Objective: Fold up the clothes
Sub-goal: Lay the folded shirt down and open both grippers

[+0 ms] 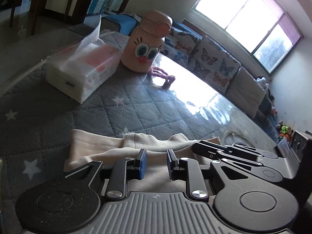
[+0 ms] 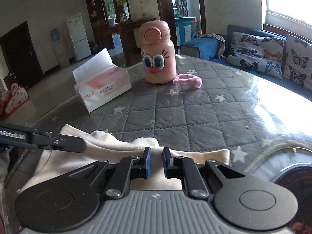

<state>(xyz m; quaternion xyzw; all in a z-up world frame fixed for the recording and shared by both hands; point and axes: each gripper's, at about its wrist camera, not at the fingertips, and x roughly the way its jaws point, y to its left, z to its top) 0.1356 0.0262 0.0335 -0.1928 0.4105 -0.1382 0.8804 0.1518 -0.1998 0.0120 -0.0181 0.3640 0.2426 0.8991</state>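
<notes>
A cream-coloured garment [image 1: 109, 146] lies folded and bunched at the near edge of the quilted grey table; it also shows in the right wrist view [image 2: 120, 146]. My left gripper [image 1: 156, 156] is open, low over the garment, with nothing between its blue pads. My right gripper [image 2: 156, 154] is open with a narrow gap, also low over the cloth. The right gripper's fingers [image 1: 234, 152] show at the right in the left wrist view. The left gripper's finger [image 2: 48, 139] crosses over the garment's left part in the right wrist view.
A pink cartoon-face bottle [image 2: 159, 54] with a fuzzy pink strap [image 2: 190, 79] stands at the table's far side, a tissue pack [image 2: 103, 85] to its left. The table [image 2: 175, 117] has a glossy clear cover. A sofa with butterfly cushions [image 2: 259, 52] stands beyond it.
</notes>
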